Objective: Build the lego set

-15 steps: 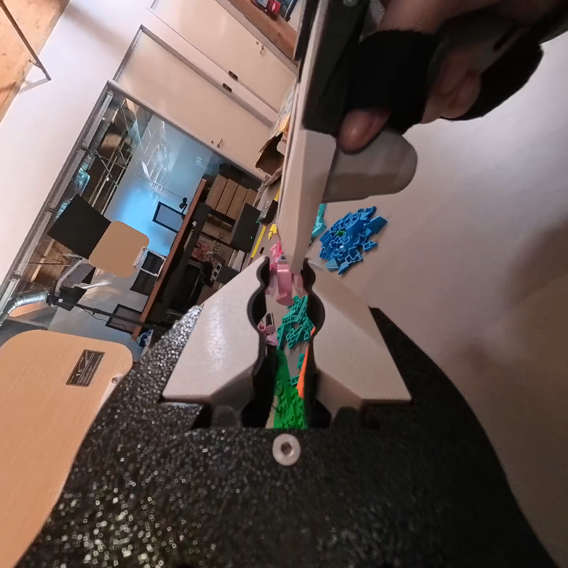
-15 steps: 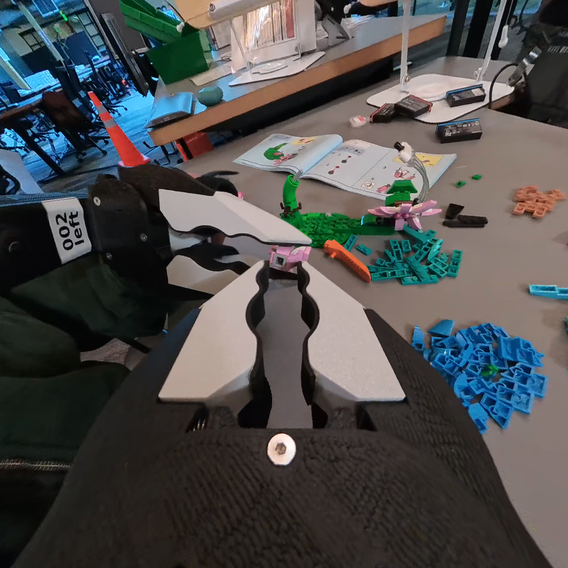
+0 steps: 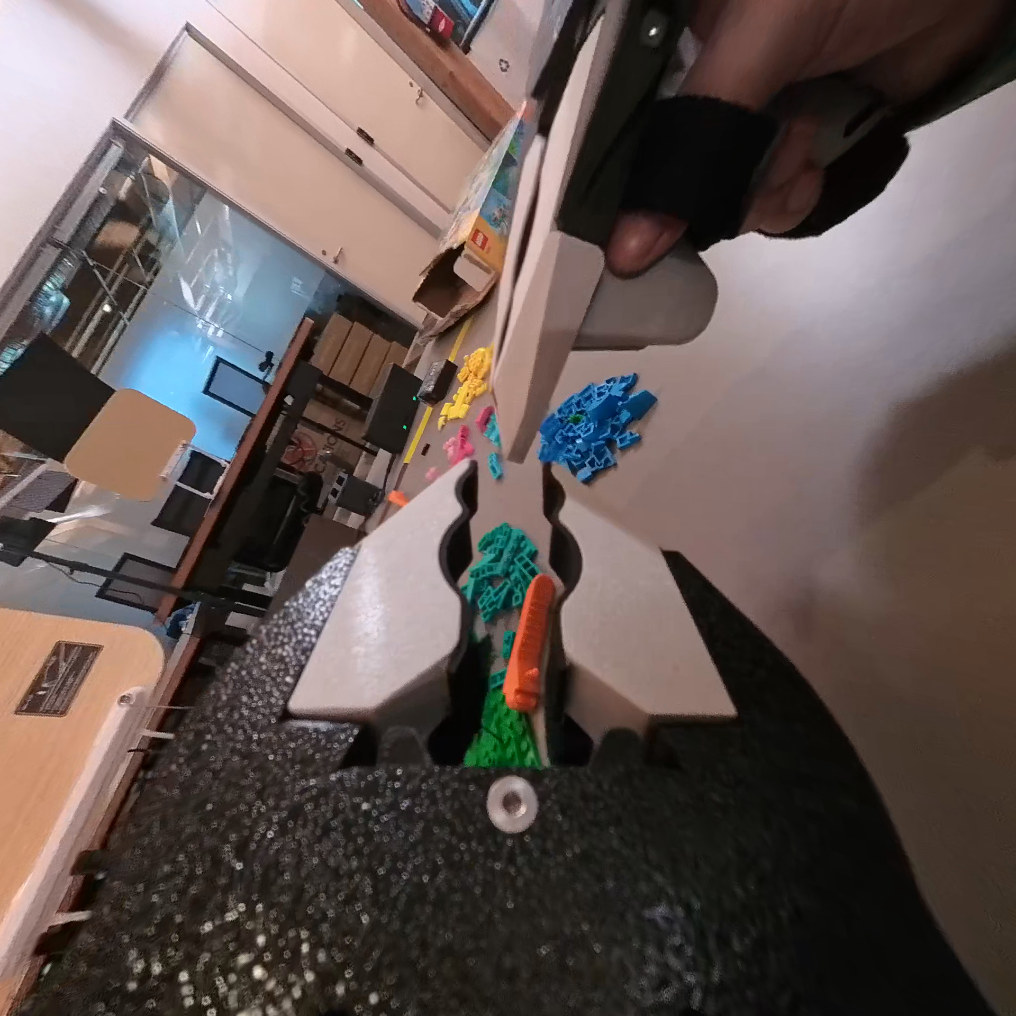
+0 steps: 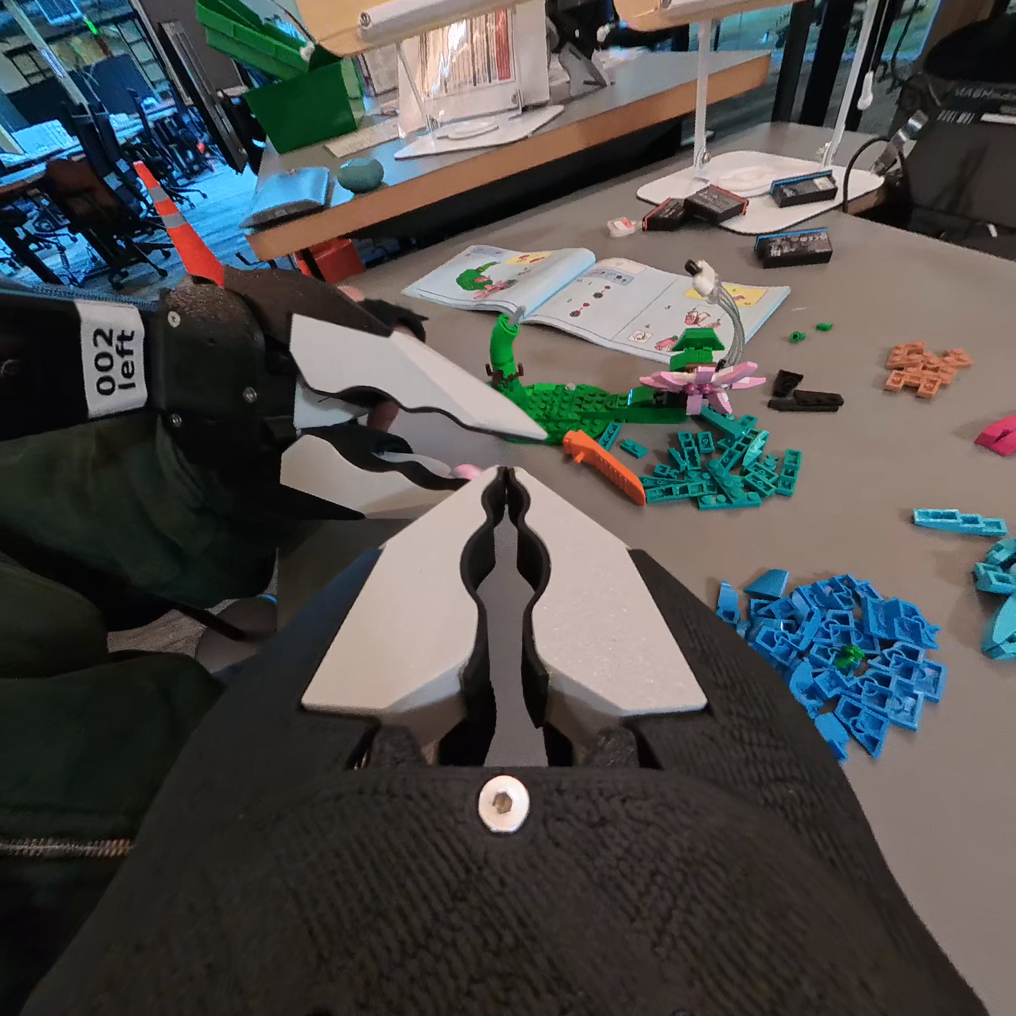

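The left gripper [image 3: 508,467], grey-fingered on a speckled black body, hangs tilted above the grey table [image 3: 824,495] with its jaws spread and nothing visible between them. Through the gap show a heap of small teal plastic bricks [image 3: 503,572], a ridged orange plastic brick separator [image 3: 529,643] and the studded edge of a bright green baseplate [image 3: 503,736]. In the right wrist view this same gripper [image 4: 495,456] reaches in from the left, one finger above the other, and a small pale pink piece [image 4: 468,470] peeks out at the lower finger's tip; whether it is gripped or simply lies behind cannot be told.

The right gripper [image 4: 504,477], grey fingers on a ribbed black body, has its tips pressed together and empty; seen in the left wrist view [image 3: 514,448] it points down from above, held by a hand in a black fingerless glove [image 3: 769,181].

The partly built set stands mid-table: the green baseplate with a curved green stem [image 4: 503,352] and a lilac plastic flower [image 4: 701,382], the open instruction booklet [image 4: 594,297] just behind it. The orange separator [image 4: 605,464] lies just in front of the plate, beside the teal heap [image 4: 720,467]. A pile of bright blue bricks [image 4: 846,654] sits nearer, to the right, with salmon-orange plates [image 4: 923,368] and two black pieces [image 4: 802,393] farther back
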`<state>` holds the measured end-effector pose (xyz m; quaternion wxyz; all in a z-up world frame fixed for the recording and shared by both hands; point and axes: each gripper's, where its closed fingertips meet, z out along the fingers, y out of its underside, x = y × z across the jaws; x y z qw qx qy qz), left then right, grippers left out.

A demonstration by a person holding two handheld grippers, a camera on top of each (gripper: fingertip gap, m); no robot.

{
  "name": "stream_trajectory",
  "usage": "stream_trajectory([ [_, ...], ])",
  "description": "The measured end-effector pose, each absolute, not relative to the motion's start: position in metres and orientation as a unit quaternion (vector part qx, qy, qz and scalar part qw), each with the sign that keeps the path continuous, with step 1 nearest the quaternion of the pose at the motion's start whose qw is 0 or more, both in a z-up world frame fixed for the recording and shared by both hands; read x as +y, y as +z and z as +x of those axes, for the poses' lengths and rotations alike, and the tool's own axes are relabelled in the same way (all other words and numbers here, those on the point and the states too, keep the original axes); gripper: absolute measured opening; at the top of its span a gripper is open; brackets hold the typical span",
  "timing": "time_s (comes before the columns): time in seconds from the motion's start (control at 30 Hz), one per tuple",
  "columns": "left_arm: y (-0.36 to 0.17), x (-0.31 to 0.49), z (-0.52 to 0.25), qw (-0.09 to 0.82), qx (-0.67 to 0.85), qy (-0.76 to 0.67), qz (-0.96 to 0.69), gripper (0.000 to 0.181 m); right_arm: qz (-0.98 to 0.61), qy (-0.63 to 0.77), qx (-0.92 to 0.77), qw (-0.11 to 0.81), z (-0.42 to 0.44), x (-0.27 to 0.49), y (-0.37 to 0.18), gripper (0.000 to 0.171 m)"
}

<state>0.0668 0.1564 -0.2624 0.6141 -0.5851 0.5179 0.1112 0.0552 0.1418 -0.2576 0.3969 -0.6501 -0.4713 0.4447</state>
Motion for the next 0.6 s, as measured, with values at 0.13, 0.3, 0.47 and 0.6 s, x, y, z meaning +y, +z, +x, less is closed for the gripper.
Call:
stream_trajectory([
  [0.13,-0.277,0.154,0.058,0.588,0.509,0.082,-0.623,0.027,-0.667,0.416,-0.482,0.387,0.062,0.153,-0.276,0.006],
  [0.3,-0.281,0.123,0.013,0.557,0.442,0.034,-0.702,0.042,-0.668,0.406,-0.494,0.380,0.074,0.157,-0.293,0.020],
  [0.47,-0.272,0.086,-0.039,0.537,0.367,0.020,-0.760,0.046,-0.627,0.443,-0.536,0.352,0.057,0.132,-0.292,0.025],
  [0.6,-0.295,0.070,-0.058,0.473,0.323,-0.019,-0.819,0.043,-0.603,0.437,-0.595,0.302,0.033,0.108,-0.307,0.028],
])
